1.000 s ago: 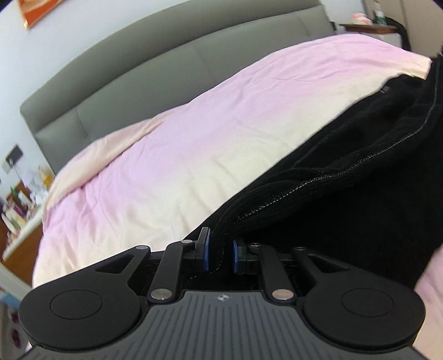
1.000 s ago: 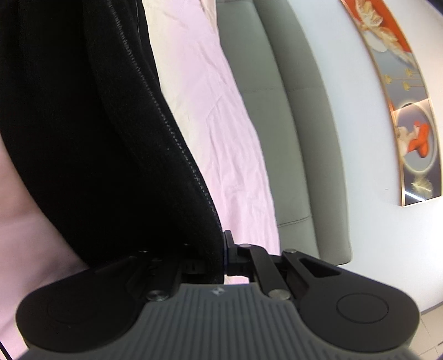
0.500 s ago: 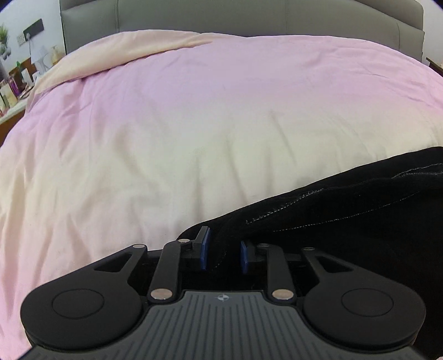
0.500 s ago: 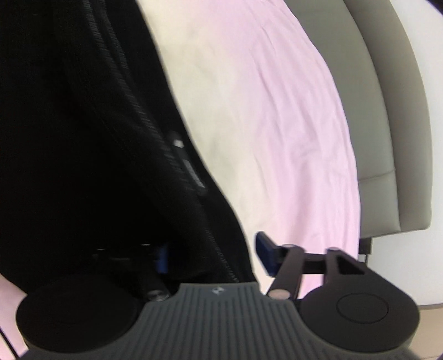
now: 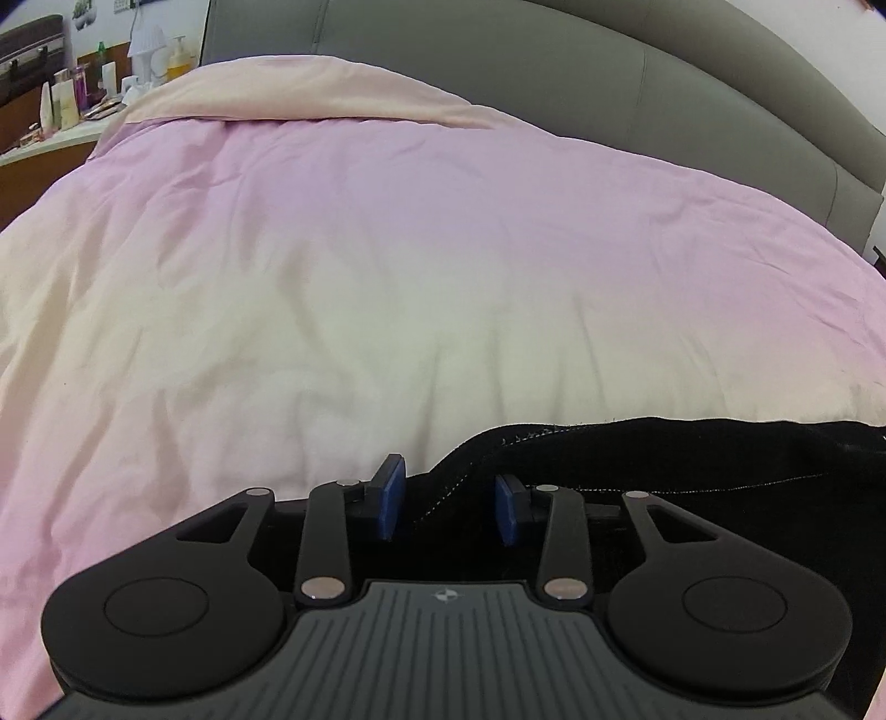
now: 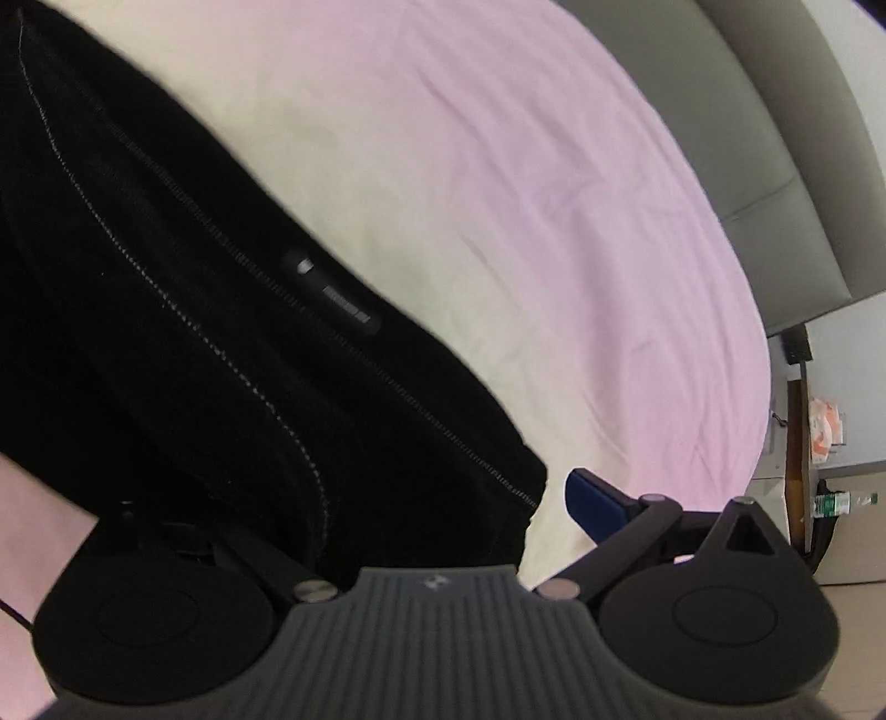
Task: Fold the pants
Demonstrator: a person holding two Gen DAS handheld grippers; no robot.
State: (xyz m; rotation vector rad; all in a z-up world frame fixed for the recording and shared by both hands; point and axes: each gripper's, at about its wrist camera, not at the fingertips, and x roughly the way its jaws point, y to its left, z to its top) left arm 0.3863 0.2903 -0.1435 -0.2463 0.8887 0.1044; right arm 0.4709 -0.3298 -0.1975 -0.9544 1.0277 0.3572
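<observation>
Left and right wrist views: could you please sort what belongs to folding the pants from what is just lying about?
Job in hand:
pants
left gripper, open around the pants' edge
right gripper, open, pants between its fingers
duvet, the surface under the pants

Lying about:
headboard
bottles on the bedside counter
lamp
green bottle

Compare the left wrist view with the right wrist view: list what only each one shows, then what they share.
Only the left wrist view shows the bedside shelf of bottles and the cream pillow edge. Only the right wrist view shows the label on the pants and a green-labelled bottle by the wall. Both show the black pants, the pink duvet, the grey headboard and open jaws: left gripper, right gripper.
</observation>
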